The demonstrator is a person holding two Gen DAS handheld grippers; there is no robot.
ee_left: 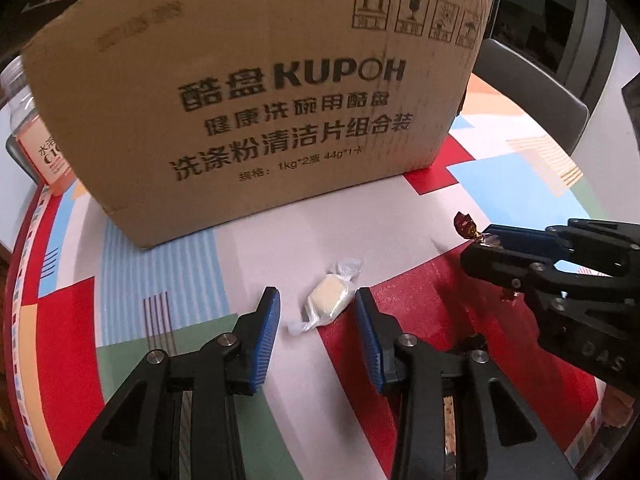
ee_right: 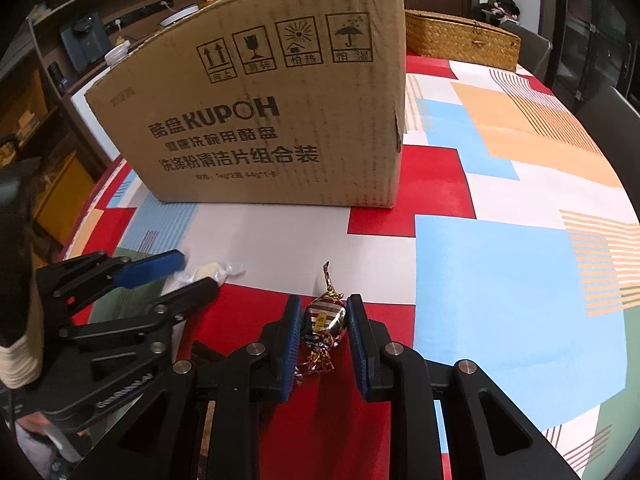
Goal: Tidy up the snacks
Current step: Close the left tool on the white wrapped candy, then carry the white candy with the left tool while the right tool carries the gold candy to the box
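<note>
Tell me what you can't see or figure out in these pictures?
- Inside of the cardboard box: both views show only its outer wall.
- Bottle, left wrist view: the box and the picture edge cut it off, so its label can't be read.
- Small gold label on the striped candy, right wrist view: too small to read.
- White candy, right wrist view: partly hidden by the left gripper.

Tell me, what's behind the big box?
A clear bottle with a pink label pokes out behind the box, and a woven basket sits farther back. The rest is hidden; its inside can't be seen.
</note>
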